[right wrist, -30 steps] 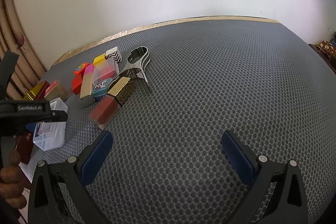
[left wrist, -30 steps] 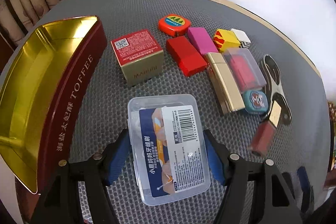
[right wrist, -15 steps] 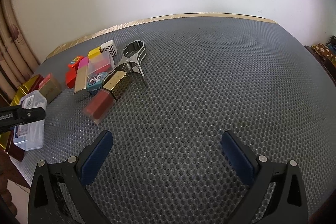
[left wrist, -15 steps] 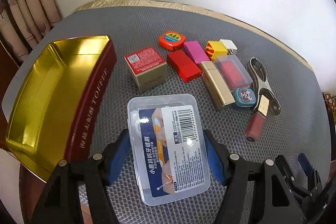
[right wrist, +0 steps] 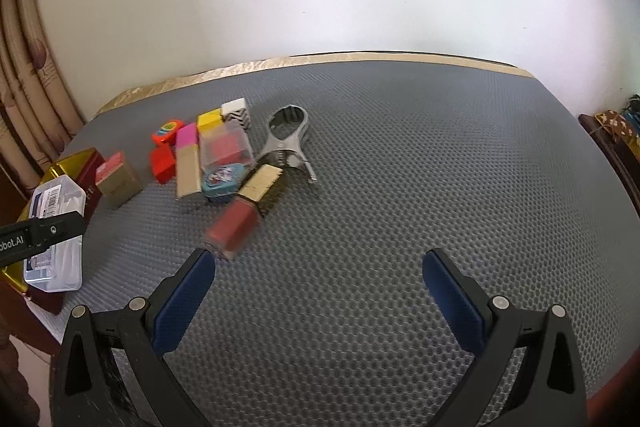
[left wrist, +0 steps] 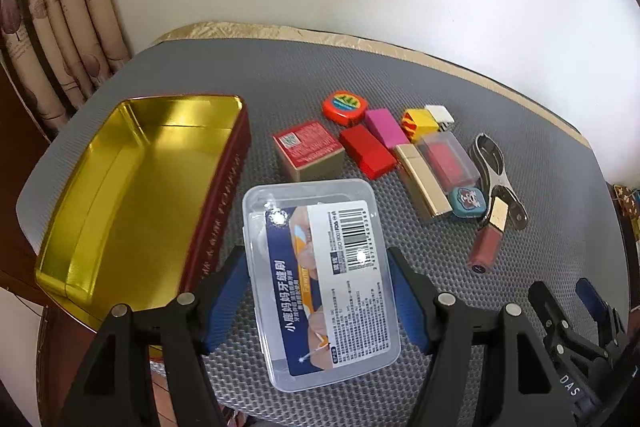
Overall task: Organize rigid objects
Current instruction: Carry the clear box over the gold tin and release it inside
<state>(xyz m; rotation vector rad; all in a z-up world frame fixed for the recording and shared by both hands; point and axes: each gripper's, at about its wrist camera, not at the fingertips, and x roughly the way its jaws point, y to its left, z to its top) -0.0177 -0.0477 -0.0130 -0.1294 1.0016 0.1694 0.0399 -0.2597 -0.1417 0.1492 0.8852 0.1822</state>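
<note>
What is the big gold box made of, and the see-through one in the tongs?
The gold box looks like metal tin: its shiny inside mirrors light. The see-through box looks like hard clear plastic, glossy, with a paper label.

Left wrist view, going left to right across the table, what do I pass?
Gold-lined tin → clear plastic box in the left gripper → gold bar → teal tin → lip gloss

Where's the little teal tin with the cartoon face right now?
In the left wrist view the teal tin lies on the grey mat, right of centre, touching the near end of the long gold box, with the lip gloss tube just beyond it to the right.
</note>
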